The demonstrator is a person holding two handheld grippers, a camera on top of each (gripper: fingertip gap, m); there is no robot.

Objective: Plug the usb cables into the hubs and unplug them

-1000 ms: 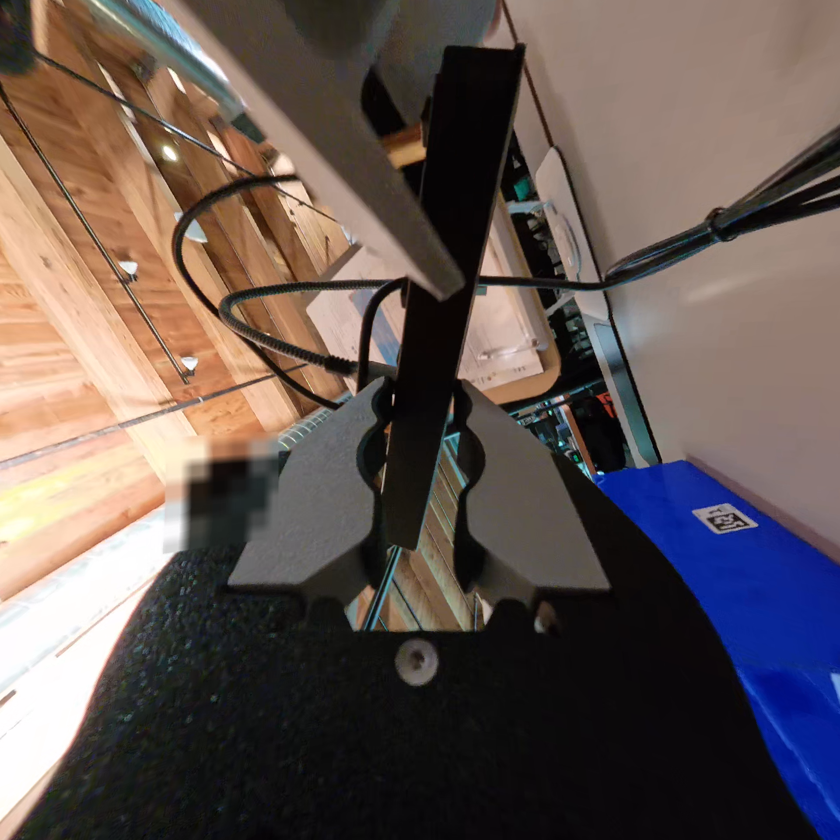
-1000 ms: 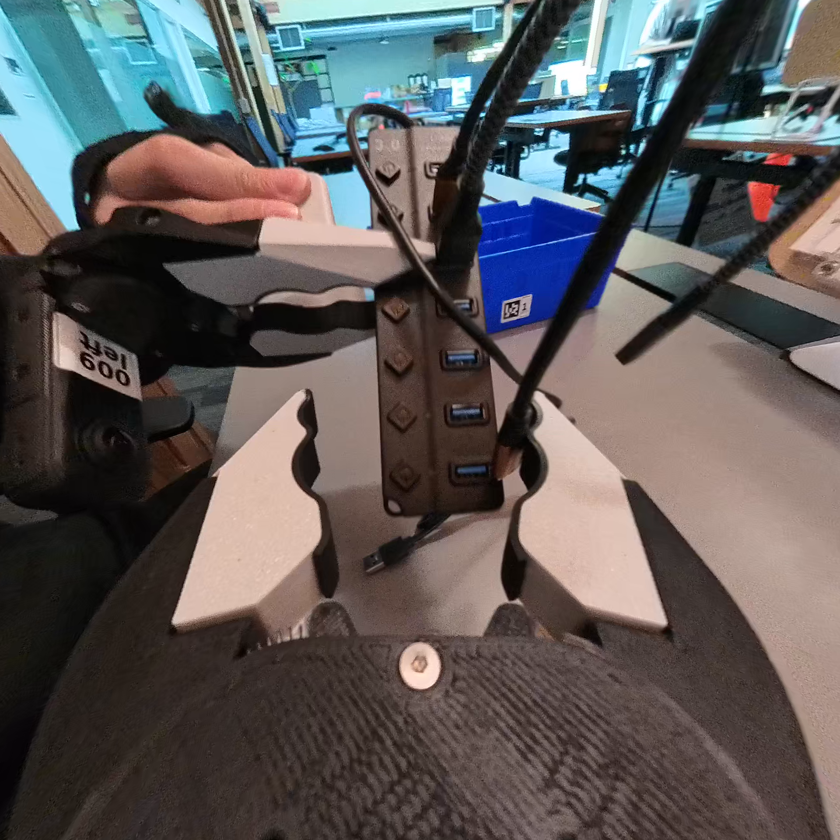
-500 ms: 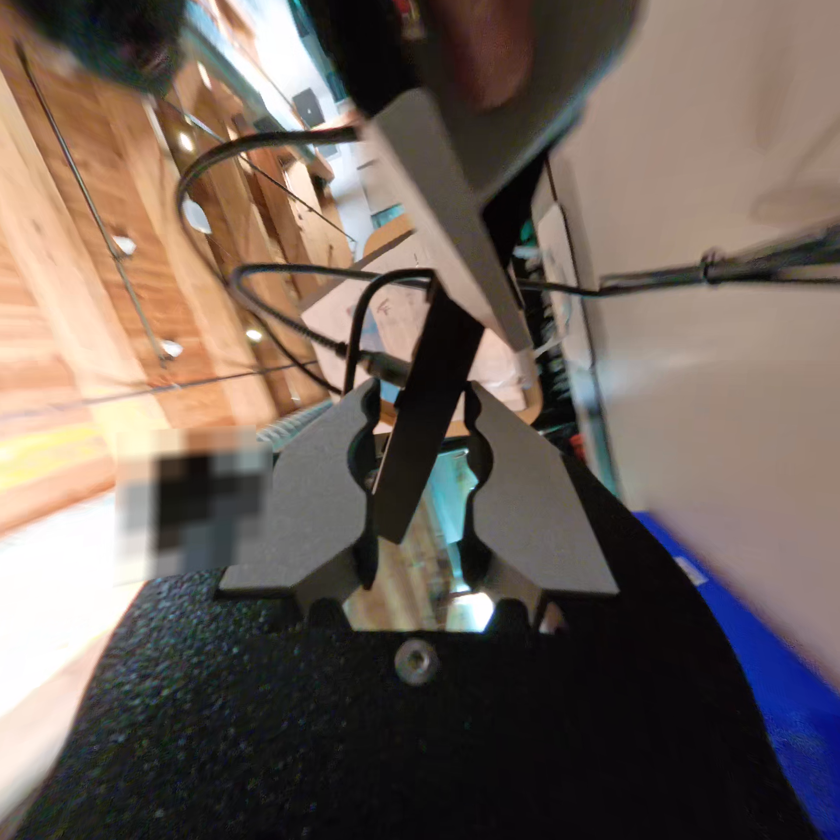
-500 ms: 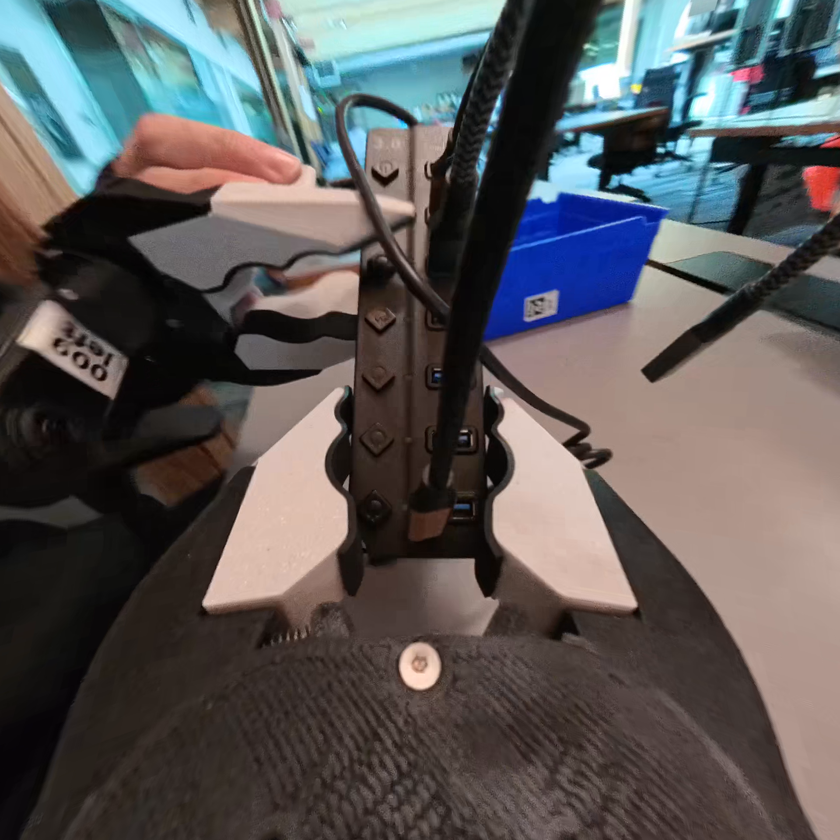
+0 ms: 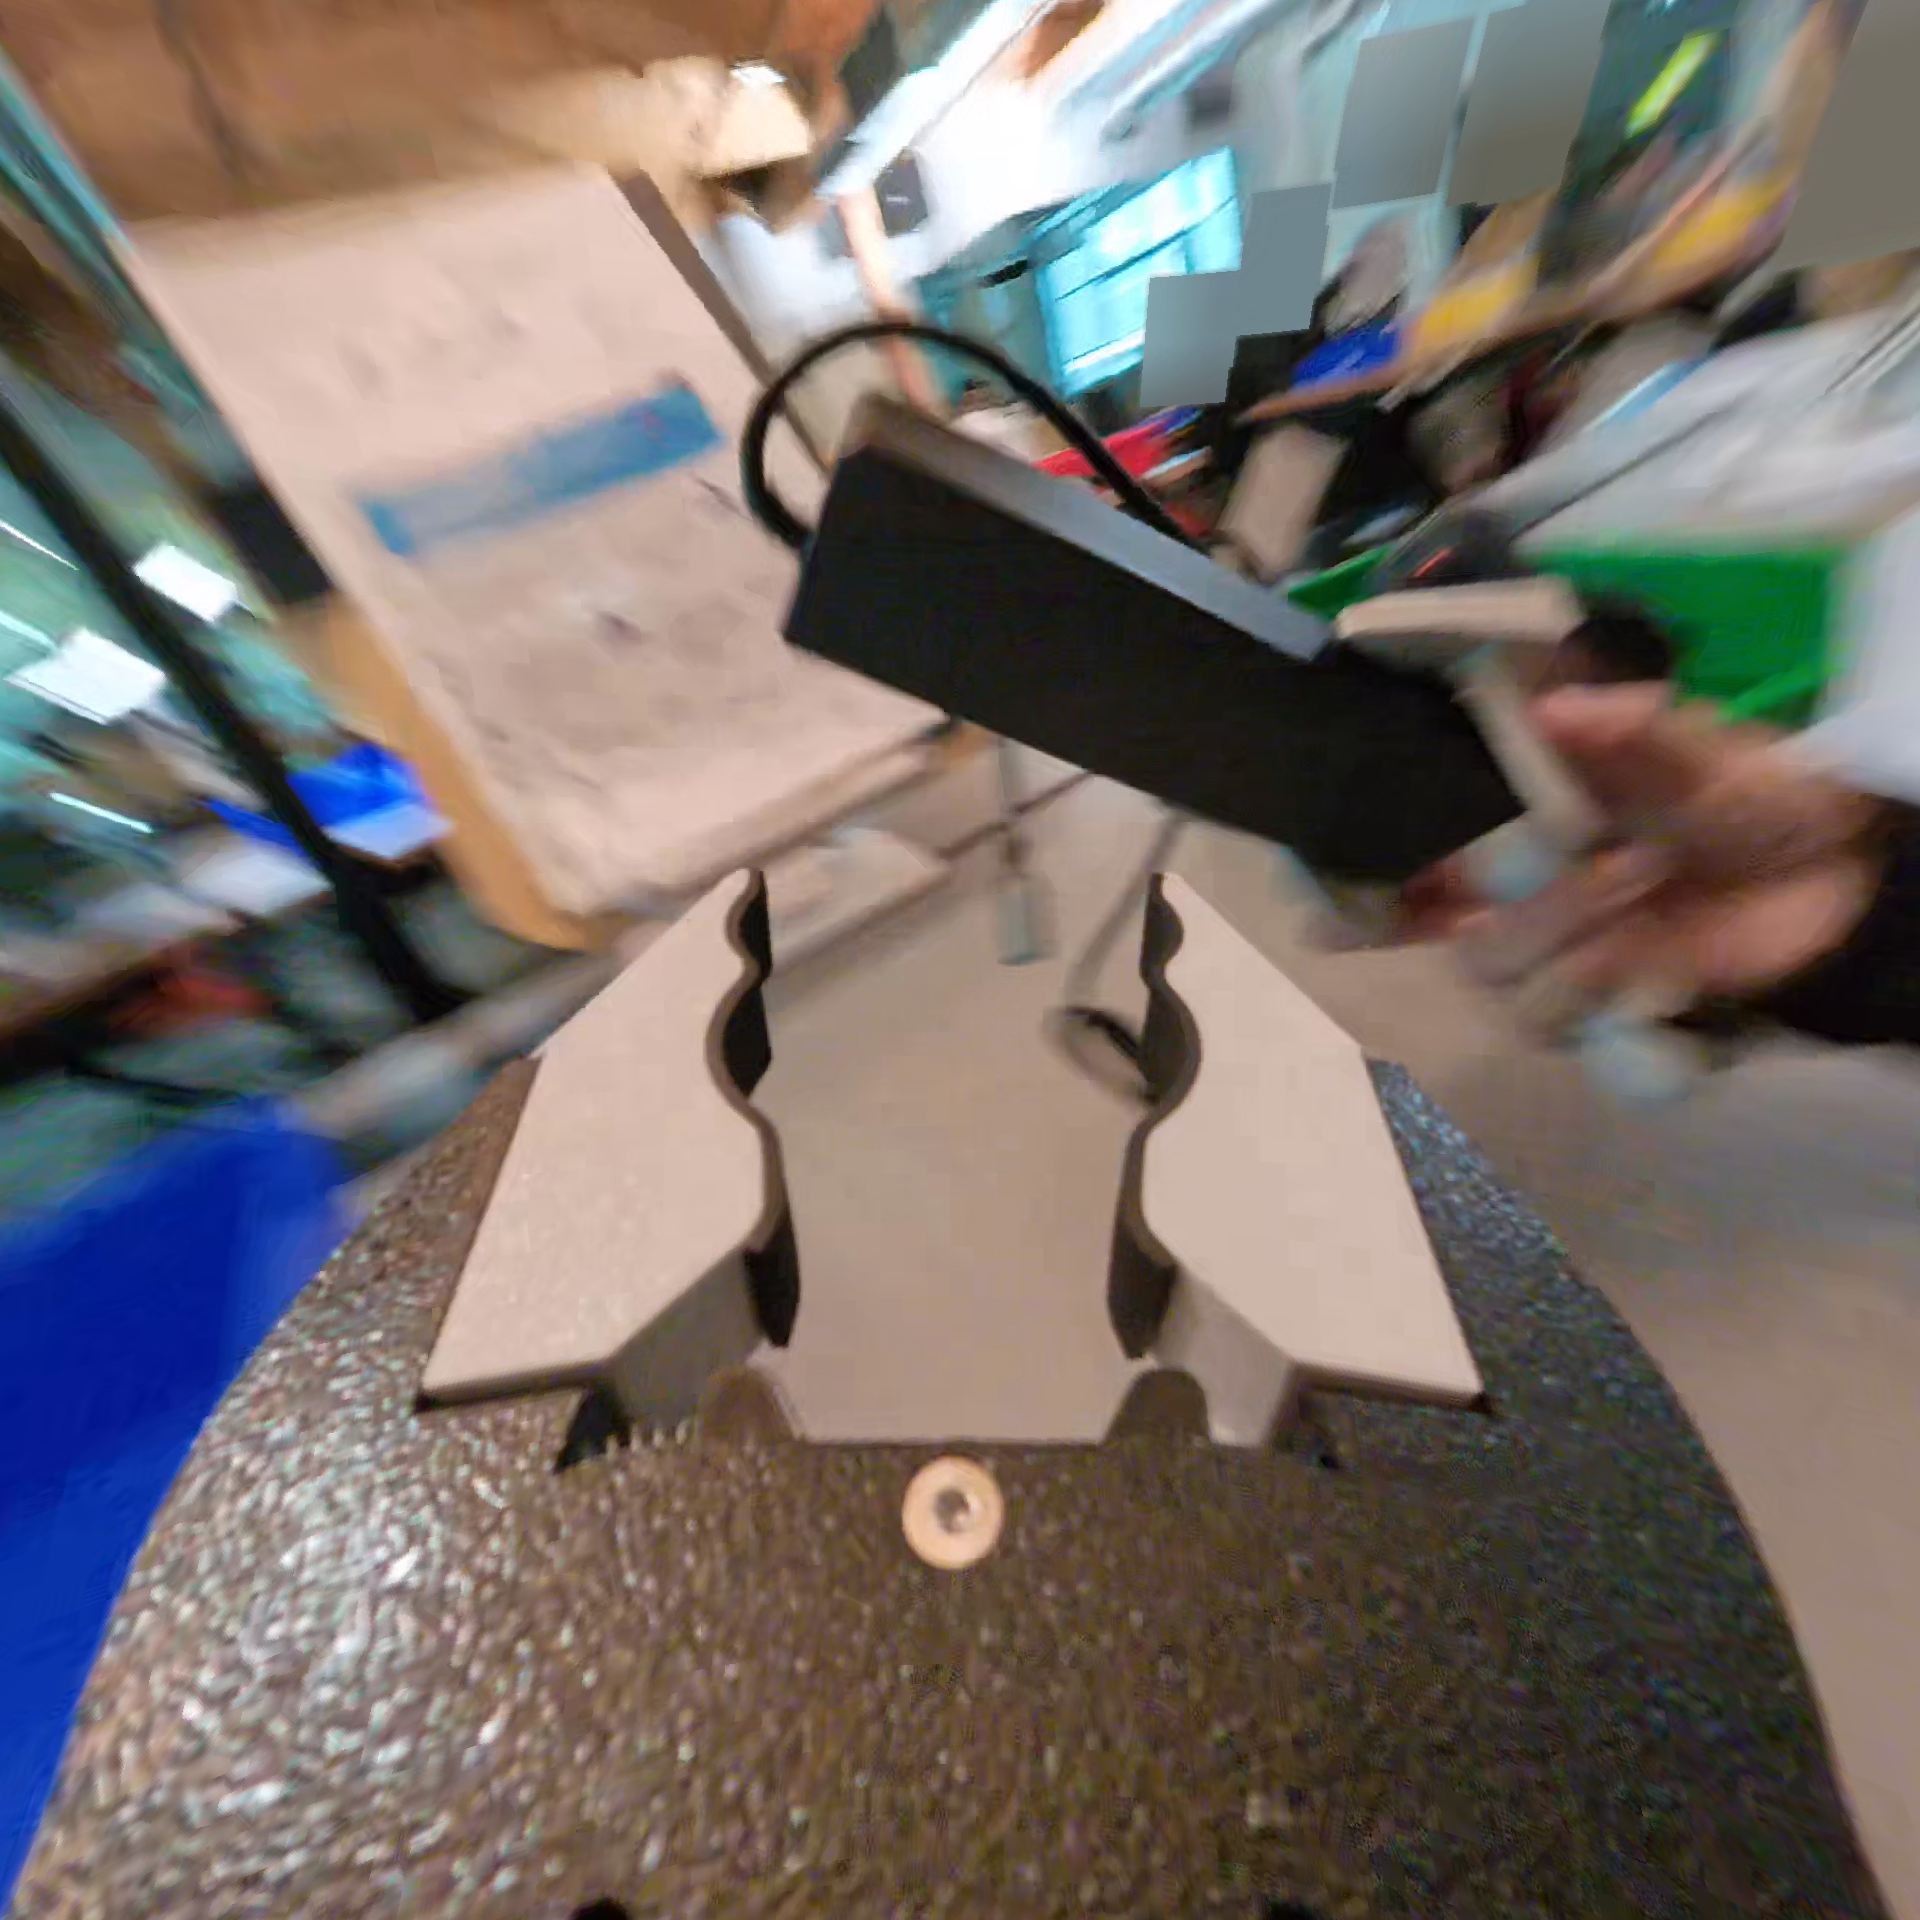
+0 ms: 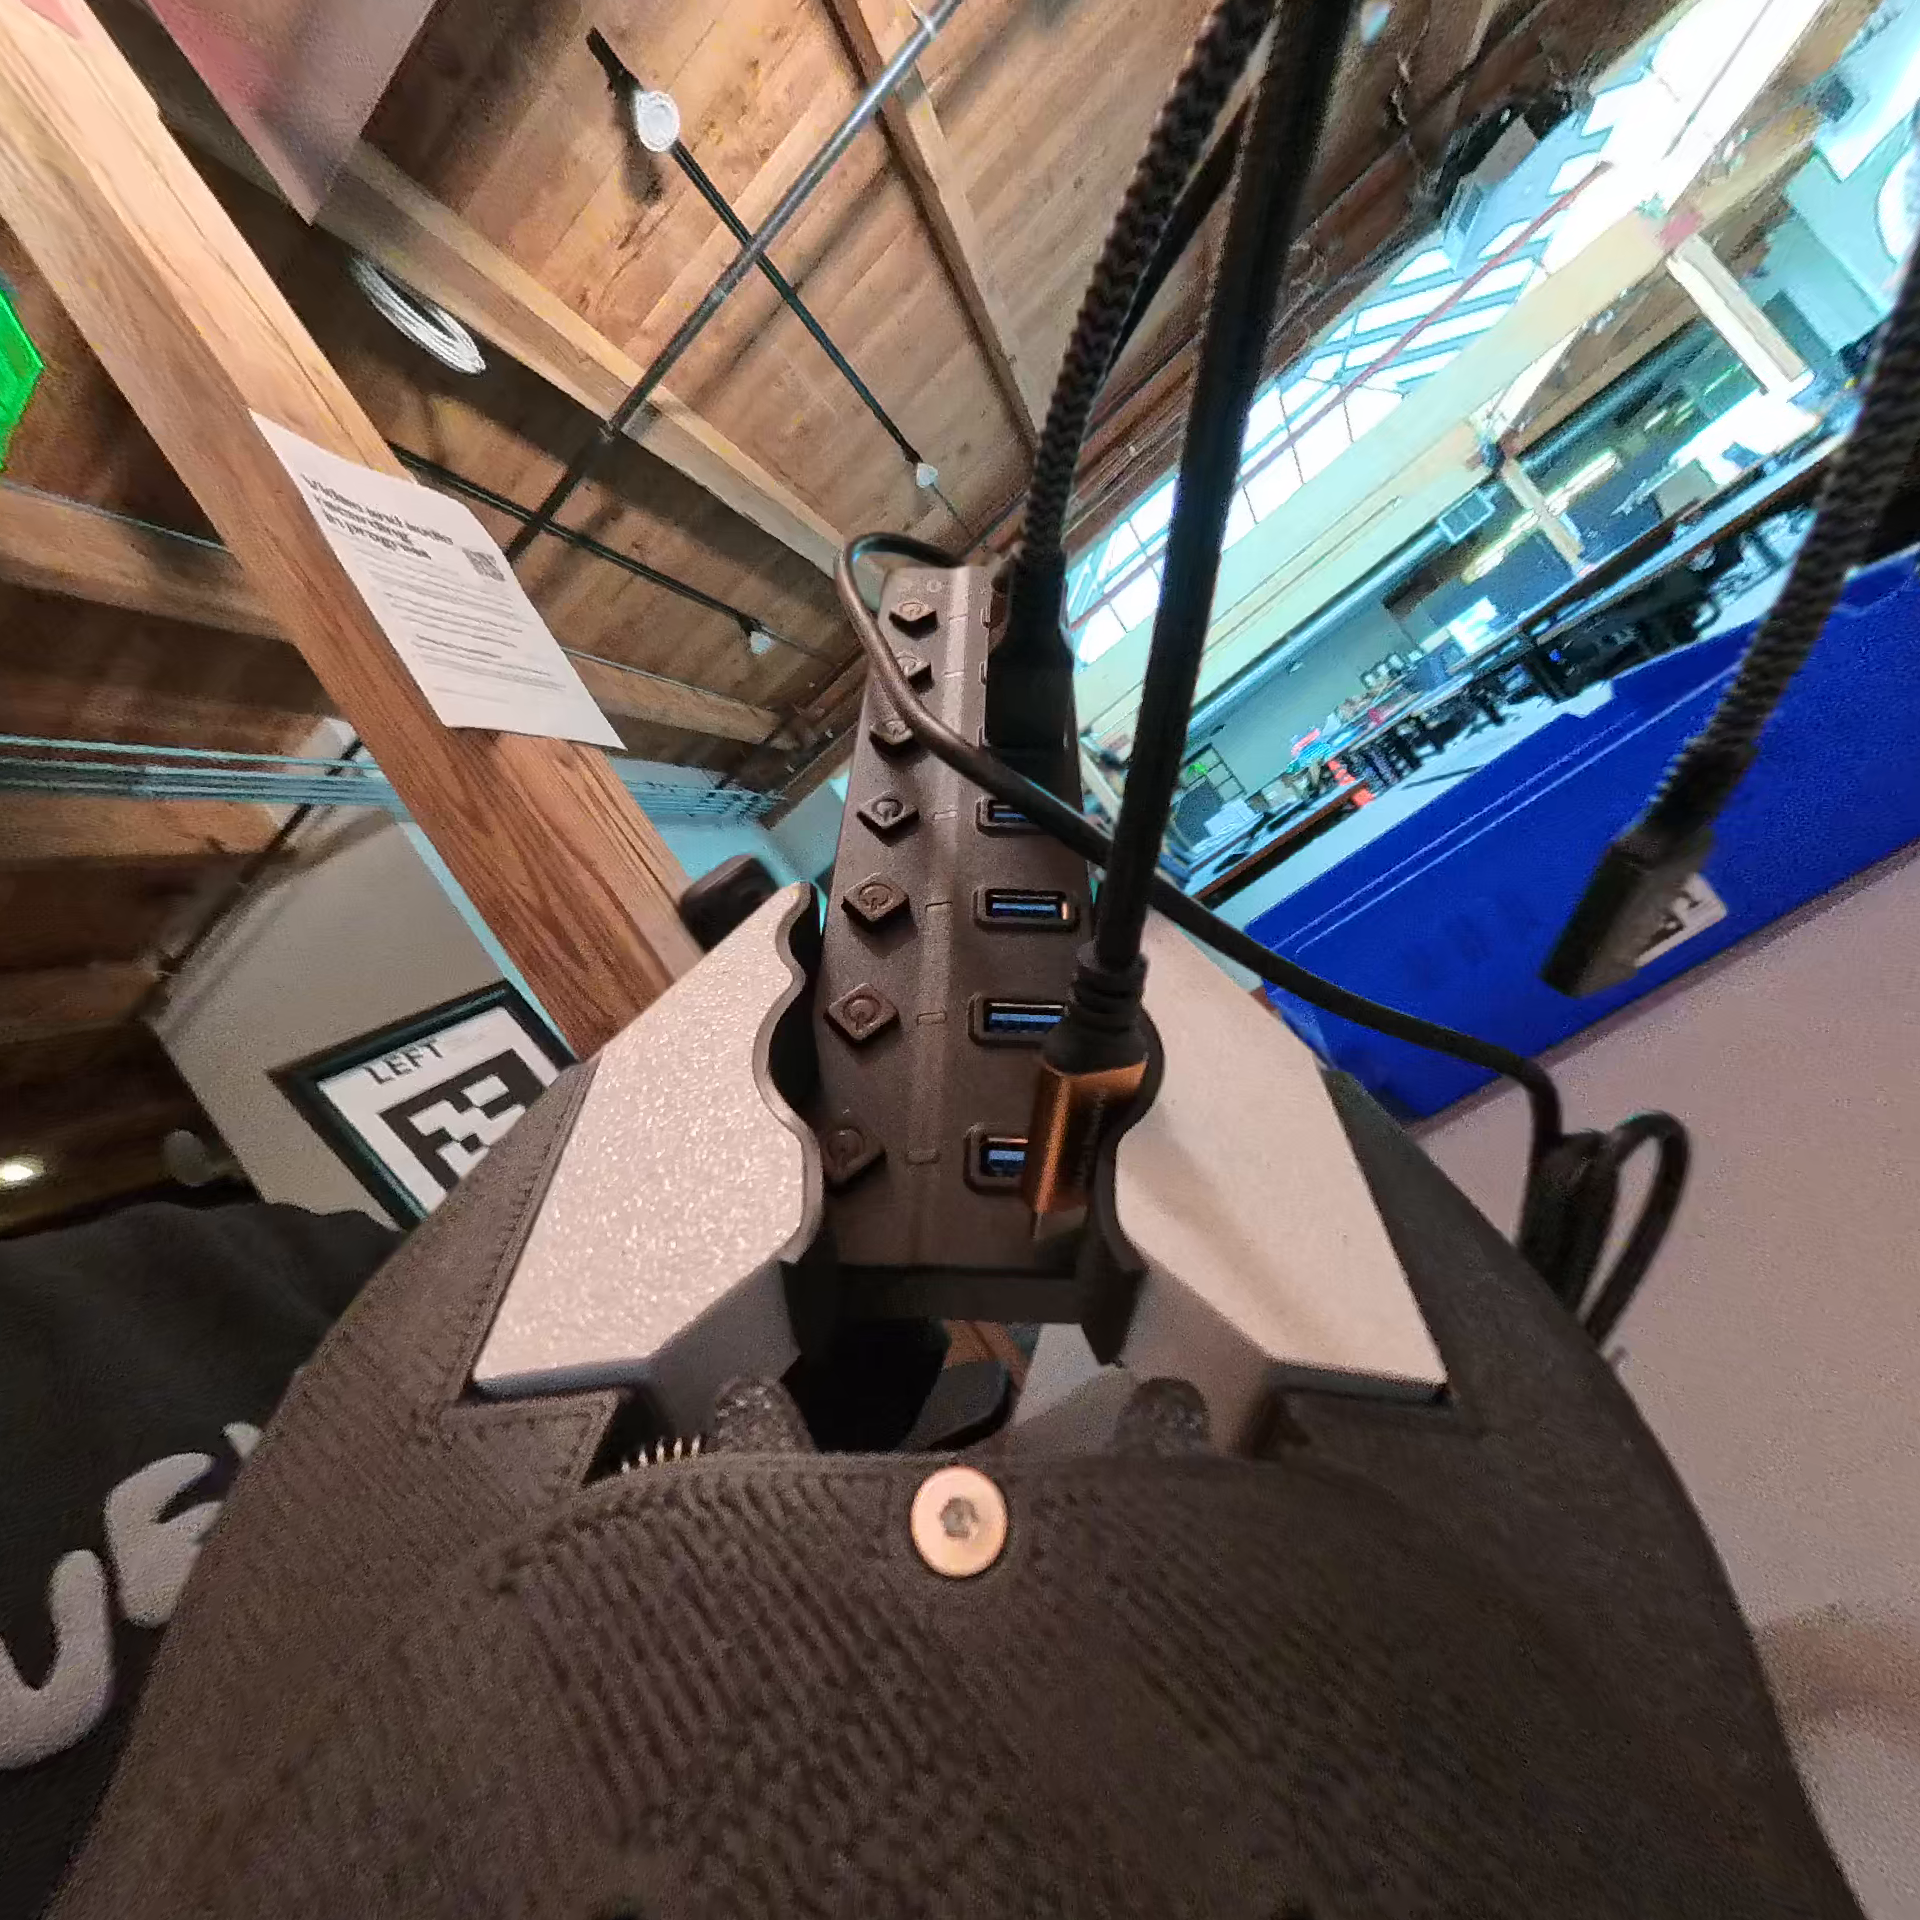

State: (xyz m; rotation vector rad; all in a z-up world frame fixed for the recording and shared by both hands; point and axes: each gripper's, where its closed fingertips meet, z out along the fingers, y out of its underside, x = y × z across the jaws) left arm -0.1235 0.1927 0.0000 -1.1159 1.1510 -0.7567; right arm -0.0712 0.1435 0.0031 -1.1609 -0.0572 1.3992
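My right gripper point(image 6: 966, 935) is shut on the lower end of a black USB hub point(image 6: 935, 831) with blue ports, and holds it upright in the air. A braided cable point(image 6: 1039, 644) is plugged in near the hub's top. A black cable with a copper-coloured plug point(image 6: 1081, 1132) hangs in front of the lowest port, against my right finger. Another braided cable's black plug point(image 6: 1642, 894) dangles free at the right. My left gripper point(image 5: 951, 904) is open and empty. The hub's plain back point(image 5: 1122, 655) shows above it, held at its right end by the right gripper point(image 5: 1475, 644).
A blue bin point(image 6: 1558, 883) stands on the grey table point(image 6: 1766, 1195) and also shows blurred in the left wrist view point(image 5: 125, 1299). The hub's own thin cable coils on the table point(image 6: 1600, 1195). A wooden post point(image 6: 416, 623) stands at the left. A hand point(image 5: 1683, 883) holds the right gripper.
My left gripper let go of the hub, opened and swung away. My right gripper stayed shut on the hub's lower end and tilted upward with it.
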